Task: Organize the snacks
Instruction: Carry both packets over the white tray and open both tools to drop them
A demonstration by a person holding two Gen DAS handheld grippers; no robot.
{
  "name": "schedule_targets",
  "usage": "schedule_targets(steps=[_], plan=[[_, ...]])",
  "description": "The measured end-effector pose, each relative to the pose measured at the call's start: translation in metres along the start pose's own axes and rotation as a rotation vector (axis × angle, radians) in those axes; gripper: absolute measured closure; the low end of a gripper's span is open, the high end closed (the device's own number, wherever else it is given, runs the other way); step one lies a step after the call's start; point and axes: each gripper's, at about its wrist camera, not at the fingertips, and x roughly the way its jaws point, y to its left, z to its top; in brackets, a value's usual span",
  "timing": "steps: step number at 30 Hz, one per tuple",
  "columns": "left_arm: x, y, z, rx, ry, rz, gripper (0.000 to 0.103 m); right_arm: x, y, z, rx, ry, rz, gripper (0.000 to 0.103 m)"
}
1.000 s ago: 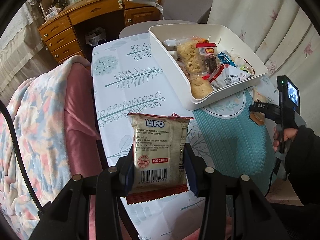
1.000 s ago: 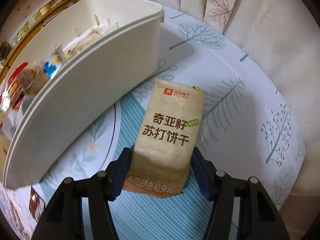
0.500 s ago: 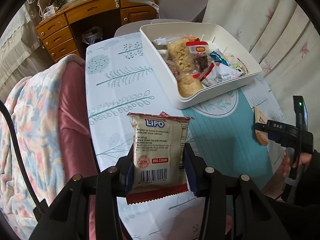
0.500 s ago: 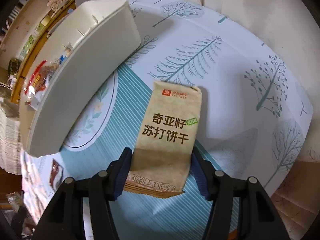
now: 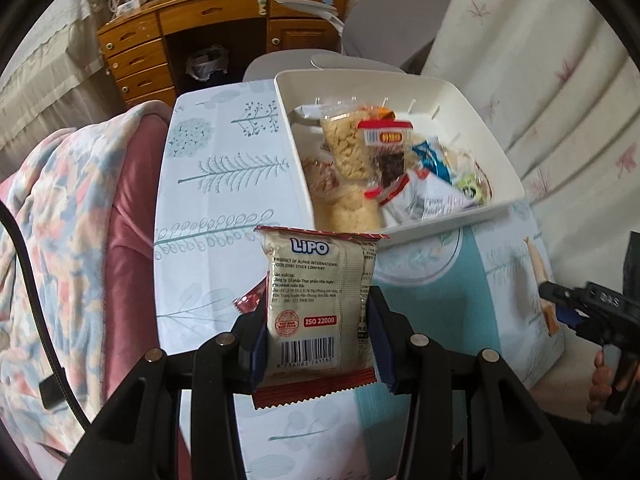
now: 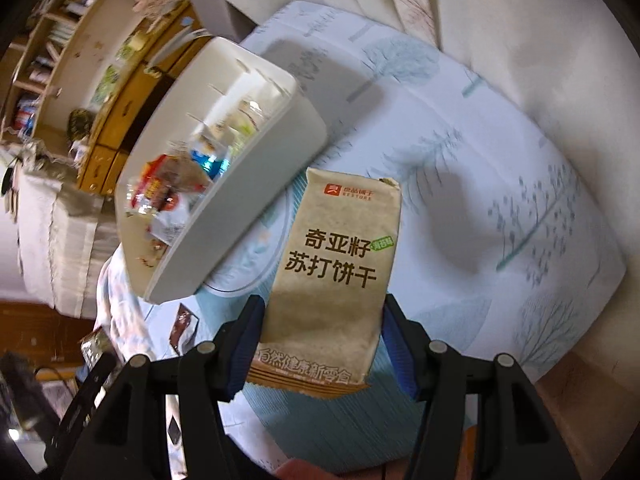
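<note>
My left gripper (image 5: 318, 332) is shut on a cream Lipo biscuit packet (image 5: 318, 300) with red ends, held above the table near its front. My right gripper (image 6: 320, 344) is shut on a brown soda cracker packet (image 6: 336, 264) with Chinese print, lifted above the table. The white bin (image 5: 472, 108) holds several snack packets (image 5: 372, 160) and stands at the table's far right; it also shows in the right wrist view (image 6: 256, 184). The right gripper (image 5: 560, 300) appears at the right edge of the left wrist view, holding the brown packet (image 5: 540, 276).
The table wears a tree-print cloth (image 5: 216, 184) with a teal striped patch (image 5: 424, 304). A pink sofa with a floral blanket (image 5: 60, 240) lies left. A wooden desk (image 5: 192, 28) and grey chair (image 5: 396, 12) stand behind. Curtains (image 5: 540, 60) hang right. Small dark packets (image 6: 184, 324) lie on the cloth.
My right gripper has lifted the brown packet up and back from the table beside the bin. My left gripper has shifted nearer the bin with the Lipo packet still held.
</note>
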Motion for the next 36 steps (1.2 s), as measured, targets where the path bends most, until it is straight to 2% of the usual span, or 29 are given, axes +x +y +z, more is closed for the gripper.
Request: schedule_targets(steps=[8, 18, 27, 31, 33, 34, 35, 36], plan=[[0.01, -0.031, 0.029, -0.076, -0.049, 0.009, 0.061, -0.02, 0.018, 0.049, -0.178, -0.005, 0.021, 0.044], [0.04, -0.052, 0.062, -0.181, -0.077, 0.019, 0.061, -0.013, 0.052, 0.103, -0.398, -0.033, 0.078, 0.044], [0.067, -0.054, 0.083, -0.266, -0.087, 0.037, 0.061, 0.018, 0.08, 0.126, -0.603, -0.102, 0.113, 0.044], [0.074, -0.055, 0.087, -0.288, -0.084, 0.045, 0.06, 0.027, 0.086, 0.129, -0.645, -0.124, 0.141, 0.044], [0.077, -0.054, 0.088, -0.303, -0.081, 0.049, 0.049, 0.031, 0.088, 0.13, -0.661, -0.136, 0.15, 0.044], [0.077, -0.054, 0.087, -0.312, -0.078, 0.054, 0.036, 0.032, 0.089, 0.13, -0.665, -0.138, 0.155, 0.044], [0.077, -0.053, 0.087, -0.323, -0.08, 0.058, 0.03, 0.034, 0.089, 0.132, -0.666, -0.137, 0.16, 0.044], [0.077, -0.053, 0.087, -0.328, -0.083, 0.057, 0.03, 0.036, 0.09, 0.133, -0.666, -0.128, 0.165, 0.044]])
